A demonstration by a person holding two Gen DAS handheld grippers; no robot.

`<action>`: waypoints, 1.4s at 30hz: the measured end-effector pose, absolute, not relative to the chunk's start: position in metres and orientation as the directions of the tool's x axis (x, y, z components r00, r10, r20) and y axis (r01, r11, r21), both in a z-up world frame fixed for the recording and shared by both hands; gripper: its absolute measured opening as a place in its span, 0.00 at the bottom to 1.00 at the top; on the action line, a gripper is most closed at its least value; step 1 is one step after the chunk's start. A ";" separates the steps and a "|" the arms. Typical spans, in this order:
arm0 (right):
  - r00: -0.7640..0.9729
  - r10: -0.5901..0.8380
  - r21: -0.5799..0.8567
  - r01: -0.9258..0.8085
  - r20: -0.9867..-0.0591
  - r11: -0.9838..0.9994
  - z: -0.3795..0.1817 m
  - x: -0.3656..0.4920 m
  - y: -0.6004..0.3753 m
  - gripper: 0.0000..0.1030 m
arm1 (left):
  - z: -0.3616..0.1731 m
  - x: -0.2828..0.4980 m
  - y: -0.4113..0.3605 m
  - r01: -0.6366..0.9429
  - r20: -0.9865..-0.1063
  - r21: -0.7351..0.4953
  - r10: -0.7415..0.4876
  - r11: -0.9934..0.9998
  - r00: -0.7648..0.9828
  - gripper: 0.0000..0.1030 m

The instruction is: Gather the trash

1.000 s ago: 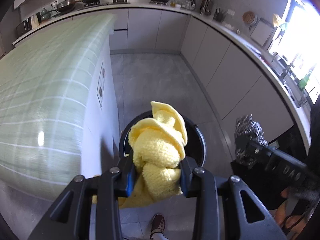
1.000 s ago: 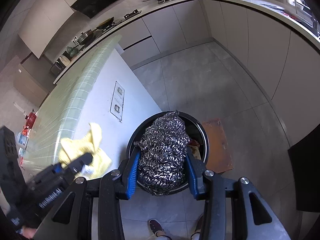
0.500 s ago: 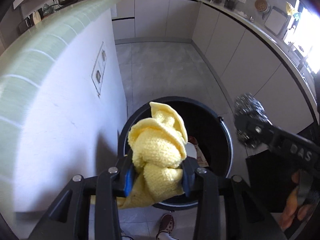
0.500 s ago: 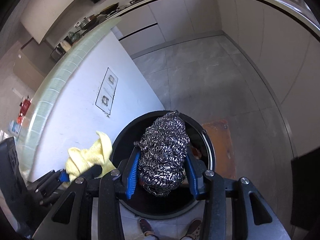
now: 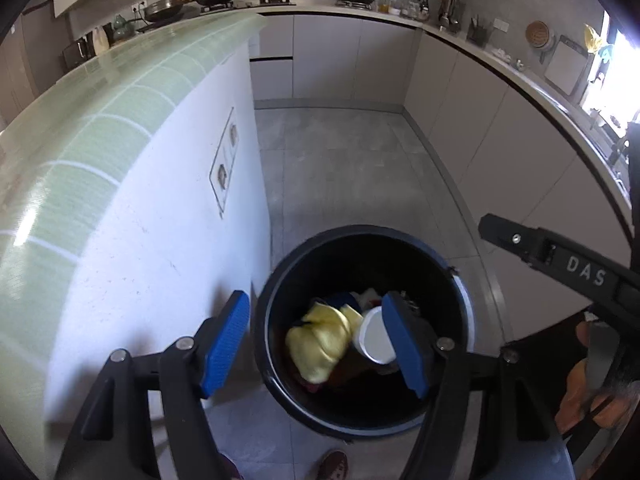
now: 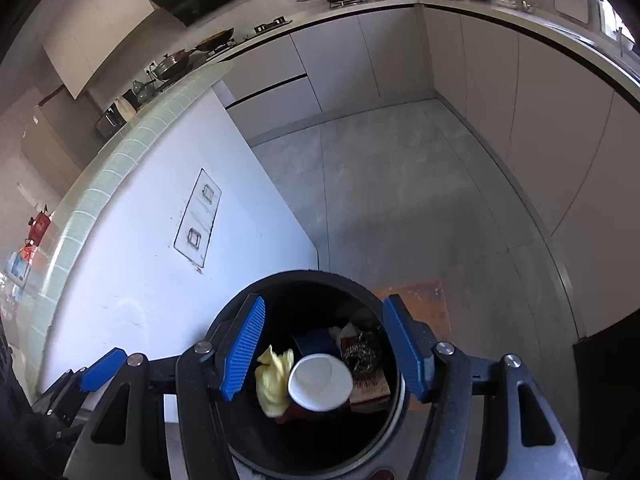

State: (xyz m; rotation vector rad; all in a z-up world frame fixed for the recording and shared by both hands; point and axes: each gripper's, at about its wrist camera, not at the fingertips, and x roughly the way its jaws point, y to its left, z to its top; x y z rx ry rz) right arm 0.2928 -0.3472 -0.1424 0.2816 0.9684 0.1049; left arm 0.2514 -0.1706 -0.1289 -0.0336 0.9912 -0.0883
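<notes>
A round black trash bin [image 5: 460, 320] stands on the floor beside the white island wall; it also shows in the right wrist view [image 6: 224, 324]. Inside lie the yellow cloth [image 5: 320, 340] [image 6: 272, 380], a white paper cup [image 5: 374, 338] [image 6: 320, 380], the steel wool scourer [image 6: 362, 354] and other scraps. My left gripper [image 5: 316, 346] is open and empty above the bin's left rim. My right gripper [image 6: 322, 354] is open and empty over the bin mouth. The right gripper's body [image 5: 560, 268] shows at the right of the left wrist view.
The green-tiled island top [image 5: 88, 128] with its white side wall [image 6: 140, 264] is to the left. Grey cabinets [image 6: 520, 100] line the back and right. A brown mat [image 6: 420, 300] lies on the grey floor behind the bin. A shoe [image 5: 334, 466] is near the bin.
Both grippers have opened. The yellow cloth dropped from the left one and the steel wool from the right one; both now lie in the bin.
</notes>
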 end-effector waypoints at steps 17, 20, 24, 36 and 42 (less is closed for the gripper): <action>0.608 0.191 0.204 -0.050 -0.771 0.978 -0.017 0.138 -0.275 0.64 | 0.004 0.130 -0.089 0.102 -0.737 -0.105 -0.146 0.989 0.660 0.68; 0.625 0.221 0.221 -0.079 -0.749 0.972 0.002 0.096 -0.230 0.67 | 0.014 0.099 -0.051 0.076 -0.725 -0.085 -0.114 0.993 0.679 0.70; 0.639 0.232 0.206 -0.117 -0.733 0.972 0.017 0.035 -0.167 0.69 | 0.026 0.045 -0.001 0.043 -0.702 -0.043 -0.061 0.998 0.710 0.80; 0.770 0.111 0.083 -0.076 -0.629 0.994 0.081 -0.091 -0.097 0.80 | 0.055 -0.036 0.053 -0.041 -0.643 -0.066 -0.011 0.997 0.766 0.85; 0.777 0.093 0.092 -0.045 -0.623 0.995 0.093 -0.108 -0.120 0.80 | 0.059 -0.056 0.036 -0.065 -0.623 -0.064 0.011 0.996 0.782 0.85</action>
